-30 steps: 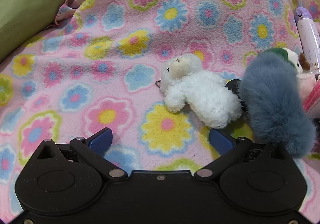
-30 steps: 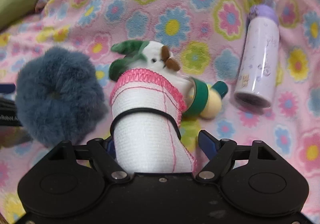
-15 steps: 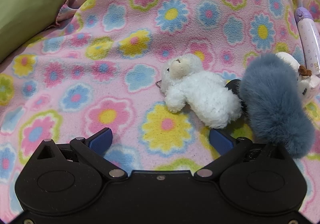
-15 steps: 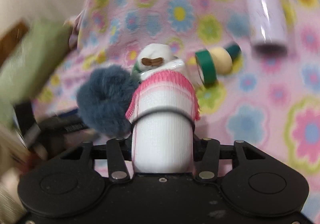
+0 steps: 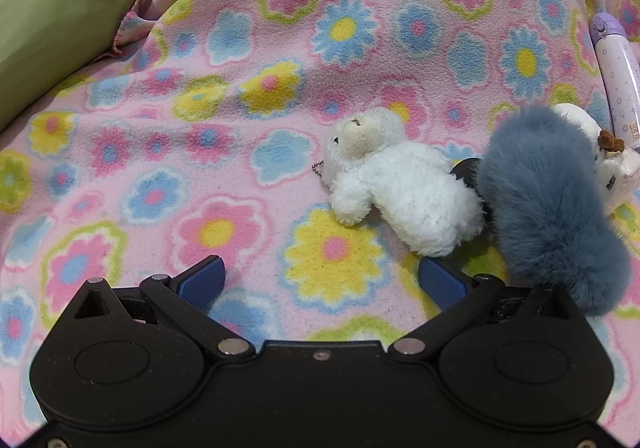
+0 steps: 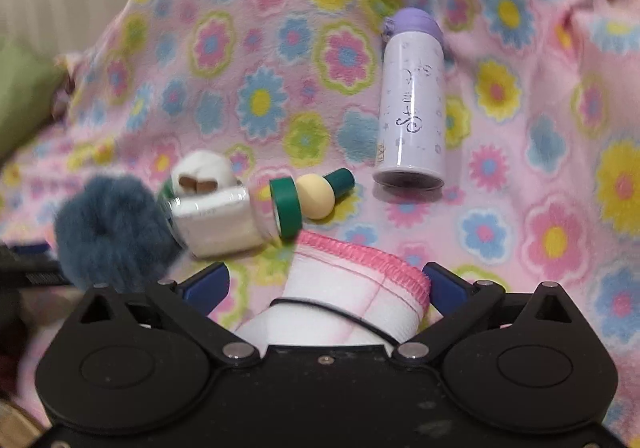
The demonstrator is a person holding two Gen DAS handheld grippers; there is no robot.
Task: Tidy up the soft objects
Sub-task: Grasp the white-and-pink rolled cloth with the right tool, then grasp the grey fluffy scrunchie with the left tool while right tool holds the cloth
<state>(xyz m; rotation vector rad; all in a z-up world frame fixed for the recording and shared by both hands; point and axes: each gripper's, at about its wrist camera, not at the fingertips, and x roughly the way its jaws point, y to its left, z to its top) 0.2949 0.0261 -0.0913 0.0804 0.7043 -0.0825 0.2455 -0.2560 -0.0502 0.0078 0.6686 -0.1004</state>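
The rolled white cloth (image 6: 352, 296) lies on the floral blanket (image 6: 520, 152) between the opening jaws of the right claw (image 6: 326, 282), unpressed: release step. Next: withdraw. Left claw (image 5: 320, 280) gapes empty near the white plush (image 5: 400, 192).

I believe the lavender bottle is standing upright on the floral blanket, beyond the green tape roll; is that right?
Not quite: the lavender bottle is lying on its side on the floral blanket, not upright. It is indeed beyond the green tape roll, as the right wrist view shows.

Plush lamb (image 5: 404, 188) beside scrunchie (image 5: 548, 208)
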